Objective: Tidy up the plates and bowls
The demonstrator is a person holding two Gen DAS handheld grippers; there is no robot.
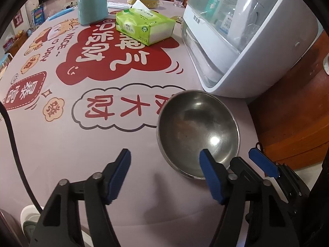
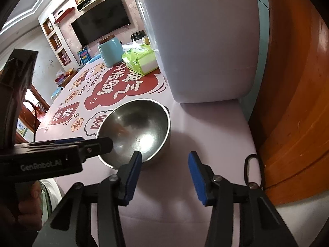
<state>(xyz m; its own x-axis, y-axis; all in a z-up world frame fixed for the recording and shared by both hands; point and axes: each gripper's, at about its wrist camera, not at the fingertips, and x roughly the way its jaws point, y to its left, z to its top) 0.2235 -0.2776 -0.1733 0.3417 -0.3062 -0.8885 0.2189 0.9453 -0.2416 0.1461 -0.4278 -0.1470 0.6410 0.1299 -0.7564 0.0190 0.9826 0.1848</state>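
A steel bowl [image 1: 197, 131] stands upright and empty on the pink printed tablecloth [image 1: 82, 144], near the table's right edge; it also shows in the right wrist view [image 2: 135, 129]. My left gripper [image 1: 165, 160] is open and empty, its right finger over the bowl's near rim, its left finger on the cloth side. In the right wrist view the left gripper [image 2: 96, 142] reaches to the bowl's left rim. My right gripper [image 2: 165, 162] is open and empty, just right of the bowl, its left fingertip at the rim. Its blue finger [image 1: 263, 161] shows in the left wrist view.
A white dish cabinet with a clear lid [image 1: 236, 35] stands behind the bowl, also in the right wrist view [image 2: 201, 41]. A green tissue pack [image 1: 144, 26] and a teal canister [image 1: 92, 6] sit farther back. An orange-brown wooden surface [image 2: 298, 103] lies past the table edge.
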